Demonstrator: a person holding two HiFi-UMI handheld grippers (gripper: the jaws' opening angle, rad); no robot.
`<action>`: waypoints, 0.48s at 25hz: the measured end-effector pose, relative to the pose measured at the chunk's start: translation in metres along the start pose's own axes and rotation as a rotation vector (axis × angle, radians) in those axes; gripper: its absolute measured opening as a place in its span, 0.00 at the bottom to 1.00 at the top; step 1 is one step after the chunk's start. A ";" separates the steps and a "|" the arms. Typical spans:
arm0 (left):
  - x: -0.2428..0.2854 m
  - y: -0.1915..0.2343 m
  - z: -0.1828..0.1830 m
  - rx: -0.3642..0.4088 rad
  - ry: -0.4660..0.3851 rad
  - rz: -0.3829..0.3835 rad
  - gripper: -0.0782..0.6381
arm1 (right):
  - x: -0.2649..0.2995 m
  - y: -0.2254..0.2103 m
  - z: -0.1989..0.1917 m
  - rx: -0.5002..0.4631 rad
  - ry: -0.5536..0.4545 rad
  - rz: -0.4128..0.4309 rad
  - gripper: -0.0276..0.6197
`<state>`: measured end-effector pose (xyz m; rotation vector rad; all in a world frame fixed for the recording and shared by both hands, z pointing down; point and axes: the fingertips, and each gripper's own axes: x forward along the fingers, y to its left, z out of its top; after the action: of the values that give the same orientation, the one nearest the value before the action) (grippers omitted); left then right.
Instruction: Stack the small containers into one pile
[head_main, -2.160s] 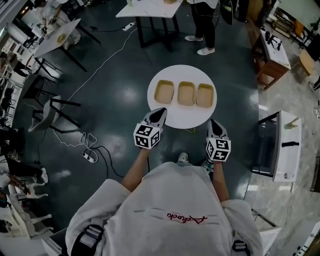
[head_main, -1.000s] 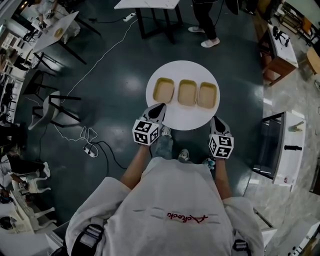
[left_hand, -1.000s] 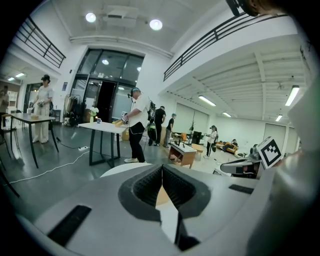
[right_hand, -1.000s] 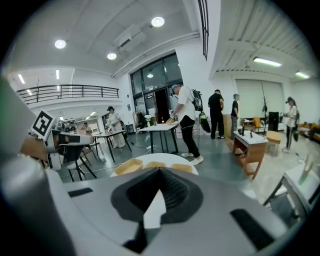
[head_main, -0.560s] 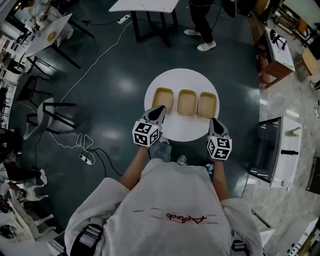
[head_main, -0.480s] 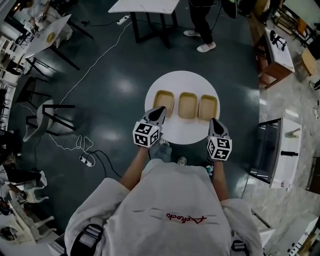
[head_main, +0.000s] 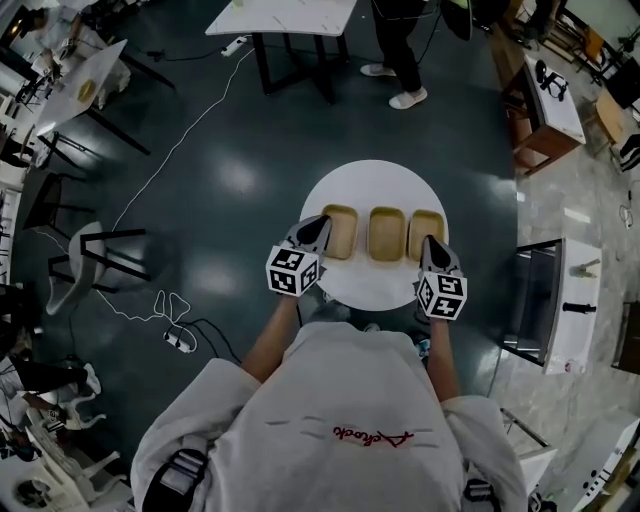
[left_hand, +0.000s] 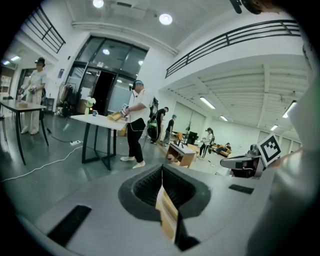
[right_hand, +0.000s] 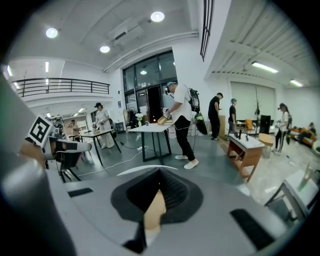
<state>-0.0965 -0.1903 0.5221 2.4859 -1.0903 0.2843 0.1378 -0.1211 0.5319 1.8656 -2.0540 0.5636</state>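
Observation:
Three shallow tan containers stand side by side on a round white table (head_main: 375, 287): left (head_main: 340, 231), middle (head_main: 386, 233), right (head_main: 425, 229). My left gripper (head_main: 320, 221) reaches over the table's near left edge, its tips just beside the left container. My right gripper (head_main: 430, 241) sits at the near right edge, just short of the right container. Both are shut and hold nothing. In the left gripper view the gripper (left_hand: 162, 168) shows a tan sliver of container (left_hand: 167, 216) below its closed tips. The right gripper view shows its gripper (right_hand: 160, 171) the same way, with a tan container (right_hand: 154, 210) behind.
Dark floor surrounds the table. A white black-legged table (head_main: 285, 15) and a standing person (head_main: 400, 50) are beyond it. A white cart (head_main: 565, 300) stands to the right, a chair (head_main: 95, 250) and a loose cable (head_main: 175, 310) to the left.
The round table and containers have drawn nearer as the person stepped forward. Both grippers, earlier short of the table's edge, now reach over it beside the outer containers.

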 end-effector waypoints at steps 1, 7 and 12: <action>0.001 0.007 0.000 -0.006 0.004 -0.003 0.12 | 0.003 0.002 0.002 0.003 0.003 -0.010 0.07; 0.010 0.024 -0.009 -0.036 0.029 -0.038 0.12 | 0.006 0.001 -0.004 0.022 0.034 -0.073 0.07; 0.019 0.026 -0.014 -0.043 0.056 -0.074 0.12 | 0.008 0.002 -0.006 0.034 0.045 -0.103 0.07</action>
<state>-0.1034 -0.2118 0.5487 2.4588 -0.9700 0.3043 0.1351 -0.1250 0.5408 1.9465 -1.9192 0.6123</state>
